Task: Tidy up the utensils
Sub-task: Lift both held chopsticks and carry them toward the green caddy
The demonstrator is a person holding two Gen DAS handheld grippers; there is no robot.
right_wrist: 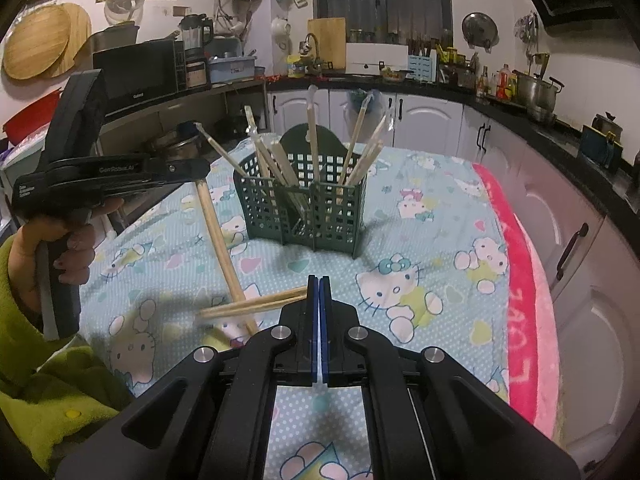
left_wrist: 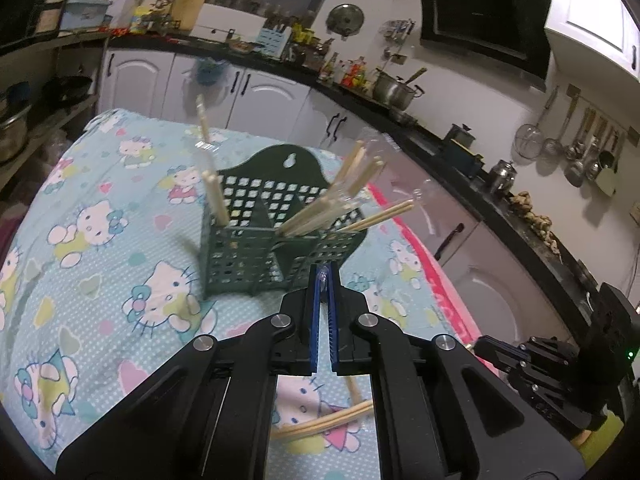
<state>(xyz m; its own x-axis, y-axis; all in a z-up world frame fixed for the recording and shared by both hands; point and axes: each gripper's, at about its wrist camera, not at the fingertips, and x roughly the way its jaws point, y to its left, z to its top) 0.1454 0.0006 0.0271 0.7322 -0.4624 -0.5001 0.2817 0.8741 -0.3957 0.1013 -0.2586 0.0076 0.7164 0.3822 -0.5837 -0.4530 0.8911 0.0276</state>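
Note:
A dark green slotted utensil basket (left_wrist: 256, 256) (right_wrist: 304, 216) stands on the table with several wrapped wooden chopsticks (left_wrist: 344, 192) (right_wrist: 280, 160) leaning in its two compartments. My left gripper (left_wrist: 323, 276) (right_wrist: 200, 176) is shut on a wrapped chopstick pair (right_wrist: 222, 240) that hangs slanting down to the cloth; clear wrapper shows between its pads. My right gripper (right_wrist: 319, 280) (left_wrist: 478, 346) is shut on another chopstick pair (right_wrist: 256, 304) (left_wrist: 320, 422), which sticks out sideways to the left, just above the cloth. Both grippers are in front of the basket, apart from it.
A cartoon-cat print cloth (right_wrist: 420, 240) covers the table, with a pink blanket (right_wrist: 520, 288) along its right edge. A hand in a green sleeve (right_wrist: 48, 380) holds the left gripper. White cabinets and a crowded dark counter (right_wrist: 560, 128) surround the table.

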